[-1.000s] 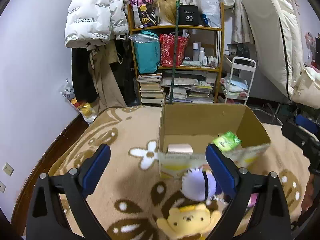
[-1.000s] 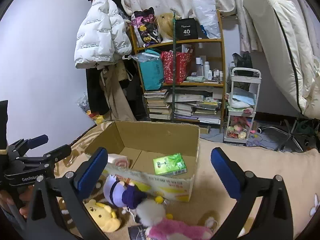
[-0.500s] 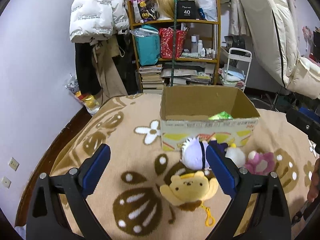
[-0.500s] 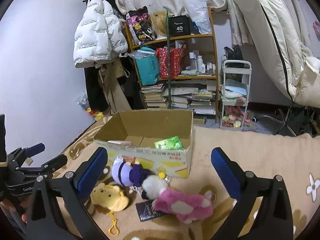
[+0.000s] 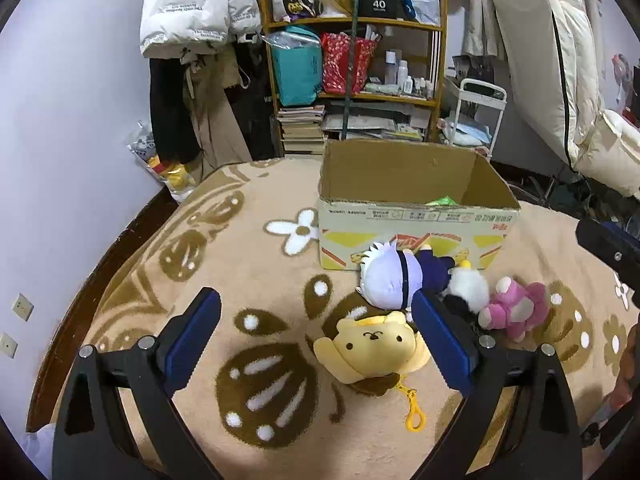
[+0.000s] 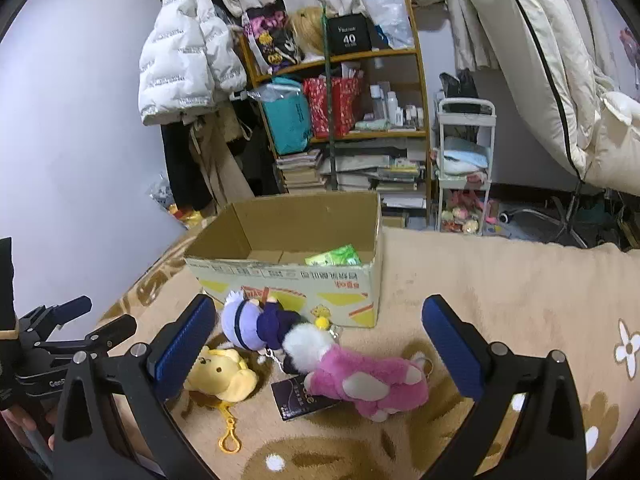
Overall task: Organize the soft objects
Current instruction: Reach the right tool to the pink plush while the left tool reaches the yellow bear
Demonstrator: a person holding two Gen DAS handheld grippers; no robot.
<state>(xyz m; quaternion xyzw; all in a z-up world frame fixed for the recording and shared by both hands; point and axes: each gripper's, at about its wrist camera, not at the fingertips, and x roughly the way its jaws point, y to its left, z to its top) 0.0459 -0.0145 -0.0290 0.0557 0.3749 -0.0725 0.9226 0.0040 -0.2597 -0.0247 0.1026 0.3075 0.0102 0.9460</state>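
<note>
Pink plush toy (image 6: 368, 380) lying lengthwise, white head toward cardboard box (image 6: 288, 276)

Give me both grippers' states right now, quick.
Left gripper: open, holding nothing, above the yellow plush.
Right gripper: open, holding nothing, above the pink plush.

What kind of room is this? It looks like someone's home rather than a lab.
Most likely a lived-in bedroom or spare room. A white puffer jacket hangs by a crowded wooden shelf of books and bags, a mattress leans on the wall, and plush toys lie on a flower-patterned blanket beside a cardboard box.
</note>
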